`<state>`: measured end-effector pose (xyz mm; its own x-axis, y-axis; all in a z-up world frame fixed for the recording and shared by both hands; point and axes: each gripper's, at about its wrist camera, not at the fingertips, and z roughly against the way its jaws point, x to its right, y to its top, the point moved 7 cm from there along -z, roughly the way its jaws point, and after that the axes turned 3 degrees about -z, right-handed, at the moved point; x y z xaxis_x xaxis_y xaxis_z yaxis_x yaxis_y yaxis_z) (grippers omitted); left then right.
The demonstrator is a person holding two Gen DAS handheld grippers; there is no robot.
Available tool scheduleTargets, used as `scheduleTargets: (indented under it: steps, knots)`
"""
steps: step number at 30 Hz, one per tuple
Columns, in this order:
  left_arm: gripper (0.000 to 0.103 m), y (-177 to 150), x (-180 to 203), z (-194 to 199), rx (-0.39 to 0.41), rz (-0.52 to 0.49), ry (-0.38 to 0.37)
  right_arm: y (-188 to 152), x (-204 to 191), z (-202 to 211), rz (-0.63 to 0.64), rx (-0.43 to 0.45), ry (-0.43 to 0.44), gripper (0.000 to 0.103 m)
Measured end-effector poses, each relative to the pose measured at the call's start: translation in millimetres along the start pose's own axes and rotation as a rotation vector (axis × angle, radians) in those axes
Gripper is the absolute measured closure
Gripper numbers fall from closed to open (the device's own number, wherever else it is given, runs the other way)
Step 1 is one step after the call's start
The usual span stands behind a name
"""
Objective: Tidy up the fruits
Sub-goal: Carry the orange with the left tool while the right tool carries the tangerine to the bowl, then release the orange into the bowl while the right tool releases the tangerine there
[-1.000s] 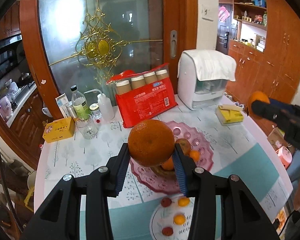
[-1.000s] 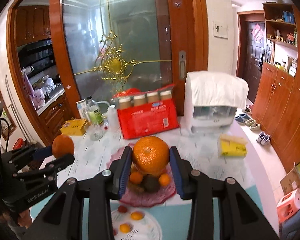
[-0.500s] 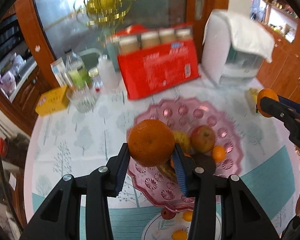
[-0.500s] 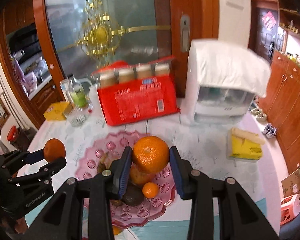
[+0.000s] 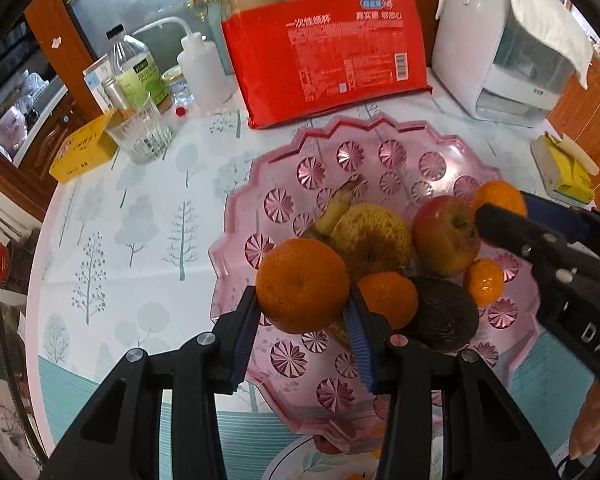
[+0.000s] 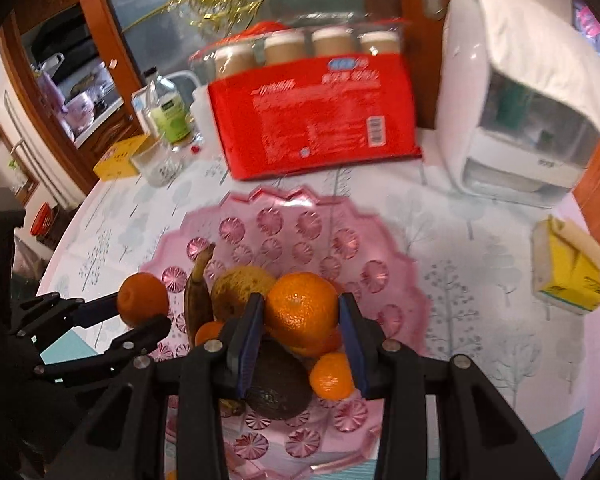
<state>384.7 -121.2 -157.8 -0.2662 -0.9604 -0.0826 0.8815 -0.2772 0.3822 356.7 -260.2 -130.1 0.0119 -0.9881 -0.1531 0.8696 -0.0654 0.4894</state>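
Note:
My left gripper (image 5: 302, 300) is shut on a large orange (image 5: 302, 280) and hangs over the near left part of a pink glass dish (image 5: 380, 152). In the dish lie a red apple (image 5: 446, 236), a yellow fruit (image 5: 372, 236), a banana (image 5: 336, 208), an avocado (image 5: 446, 316) and small mandarins (image 5: 484, 282). My right gripper (image 6: 301, 312) is shut on a second orange (image 6: 302, 304), just above the fruit pile with the avocado (image 6: 276, 384) under it. The left gripper (image 6: 144, 308) shows at the dish's (image 6: 300, 220) left rim.
Behind the dish stand a red pack of paper cups (image 5: 324, 52) and a white appliance under a cloth (image 5: 500, 40). Bottles (image 5: 134, 68), a glass (image 5: 142, 132) and a yellow box (image 5: 82, 148) crowd the back left. A yellow tissue pack (image 5: 564, 168) lies right. A white plate (image 5: 324, 448) peeks from under the dish's near edge.
Both grippers have come down and tilted toward the pink dish, each still holding its orange. The dish now fills both views.

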Motion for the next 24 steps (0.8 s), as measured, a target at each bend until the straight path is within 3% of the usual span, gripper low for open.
scheduleTargets:
  steps: [16, 17, 21, 24]
  knots:
    - [0.059, -9, -3, -11, -0.021, 0.004, -0.007, -8, -18, -23, 0.024, -0.054, 0.047, 0.063]
    - [0.057, -8, -2, -10, -0.014, 0.003, -0.006, -9, -19, -24, 0.024, -0.058, 0.049, 0.063]
    - [0.03, -6, -5, -1, 0.021, 0.005, 0.004, -10, -21, -23, 0.022, -0.057, 0.058, 0.062]
    - [0.025, -4, -6, 6, 0.046, 0.0, 0.013, -9, -24, -18, 0.026, -0.038, 0.056, 0.057]
